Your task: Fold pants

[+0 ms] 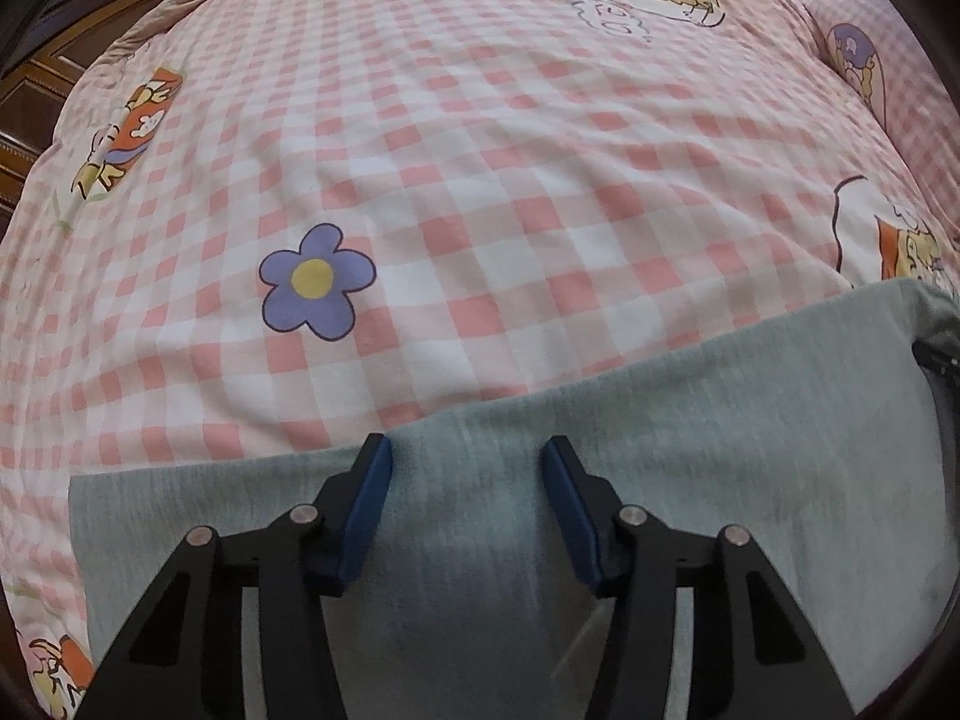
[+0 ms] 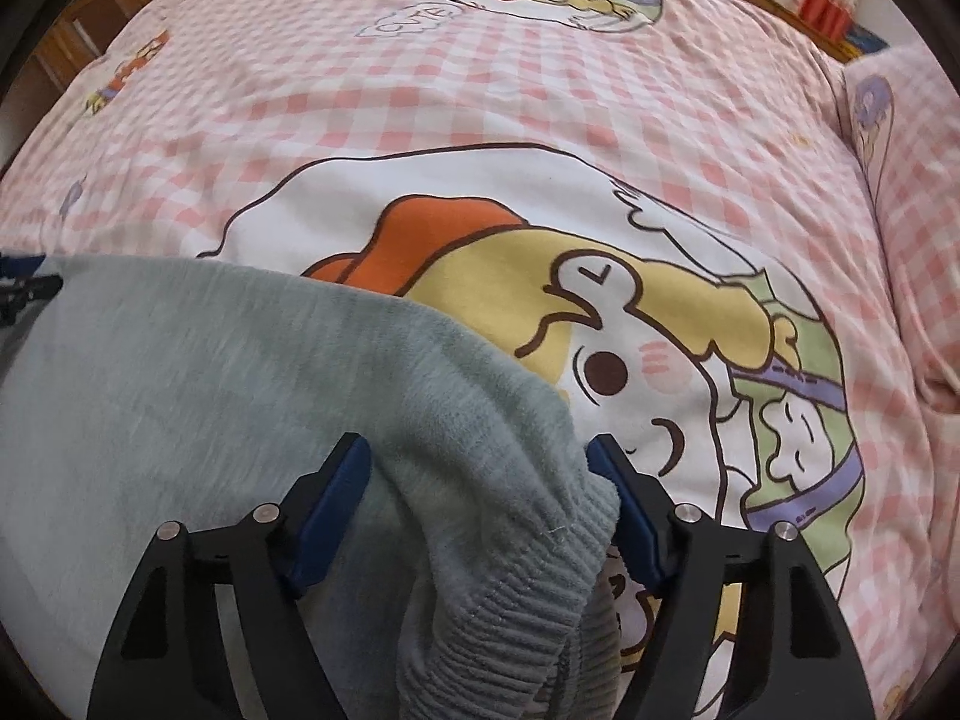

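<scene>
Light grey-green pants (image 1: 690,414) lie flat on the bed, their far edge running across the lower part of the left wrist view. My left gripper (image 1: 467,462) is open, its blue pads (image 1: 367,510) straddling the cloth at that edge. In the right wrist view the pants (image 2: 180,396) fill the lower left, with a ribbed cuff (image 2: 510,606) bunched between the fingers. My right gripper (image 2: 477,462) is open around that bunched end, pads (image 2: 333,510) apart. The other gripper shows at the left edge (image 2: 24,288).
The bed is covered by a pink-and-white checked quilt (image 1: 480,180) with cartoon prints and a purple flower (image 1: 315,282). A matching pillow (image 2: 912,192) lies at the right. Dark wooden furniture (image 1: 54,60) stands beyond the bed's left side.
</scene>
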### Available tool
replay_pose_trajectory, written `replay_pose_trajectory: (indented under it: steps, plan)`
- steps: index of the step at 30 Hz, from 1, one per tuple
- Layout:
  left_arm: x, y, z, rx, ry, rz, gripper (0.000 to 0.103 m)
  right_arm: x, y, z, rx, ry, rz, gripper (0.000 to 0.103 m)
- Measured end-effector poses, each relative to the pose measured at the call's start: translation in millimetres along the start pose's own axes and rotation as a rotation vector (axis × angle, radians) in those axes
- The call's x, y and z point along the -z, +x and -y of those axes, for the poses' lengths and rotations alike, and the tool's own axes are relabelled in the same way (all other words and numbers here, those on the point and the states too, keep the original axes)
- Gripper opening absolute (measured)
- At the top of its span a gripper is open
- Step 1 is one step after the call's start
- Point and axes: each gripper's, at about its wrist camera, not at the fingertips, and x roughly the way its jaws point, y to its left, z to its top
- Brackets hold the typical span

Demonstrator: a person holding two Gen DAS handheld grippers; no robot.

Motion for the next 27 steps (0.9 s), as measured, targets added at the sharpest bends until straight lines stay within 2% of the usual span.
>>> replay_pose_trajectory:
  steps: [3, 4, 6, 7, 8, 10, 12, 14, 17, 20, 24, 25, 27]
  plan:
    - [0.0, -1.9, 9.0, -0.007, 0.001, 0.007, 0.055, 0.1, 0.4, 3.2, -0.02, 0.011, 0.004, 0.075]
    - [0.0, -2.5, 12.0, -0.006, -0.003, 0.011, 0.055, -0.1, -0.8, 4.0, -0.028, 0.012, 0.008, 0.071]
    - [0.3, -1.0, 8.3, 0.002, -0.003, 0.02, 0.055, 0.2, -6.4, 4.7, -0.045, 0.0, 0.024, 0.055]
    - [0.8, -2.1, 10.8, 0.005, 0.002, 0.025, 0.055, 0.2, -11.8, 4.1, -0.058, -0.011, 0.038, 0.04]
    - [2.4, -1.2, 5.8, 0.009, 0.004, 0.03, 0.056, 0.3, -16.3, 3.2, -0.068, -0.02, 0.052, 0.031]
    - [3.6, -0.5, -1.7, 0.014, 0.01, 0.037, 0.053, 1.1, -26.5, -1.6, -0.061, -0.052, 0.09, 0.028]
    - [4.0, -2.4, -5.7, 0.024, 0.013, 0.044, 0.04, 2.3, -34.7, -7.1, -0.041, -0.1, 0.117, 0.027]
    - [4.3, -8.0, -8.2, 0.02, 0.011, 0.056, 0.012, 2.6, -40.8, -10.4, -0.035, -0.13, 0.127, 0.025]
    - [4.3, -15.3, -16.4, 0.054, -0.028, 0.069, 0.006, 3.2, -50.3, -10.3, -0.054, -0.121, 0.144, 0.022]
    - [5.3, -19.5, -18.5, 0.076, -0.048, 0.071, 0.005, 7.6, -69.4, -8.9, -0.107, -0.103, 0.178, 0.02]
    - [7.7, -24.5, -17.1, 0.079, -0.051, 0.066, 0.006, 23.8, -99.4, -14.0, -0.147, -0.143, 0.218, 0.019]
    - [8.1, -26.0, -16.4, 0.077, -0.05, 0.064, 0.008, 28.4, -104.8, -15.5, -0.153, -0.154, 0.221, 0.019]
    - [7.4, -27.0, -14.7, 0.058, -0.03, 0.062, 0.026, 38.8, -113.0, -16.3, -0.187, -0.173, 0.214, 0.019]
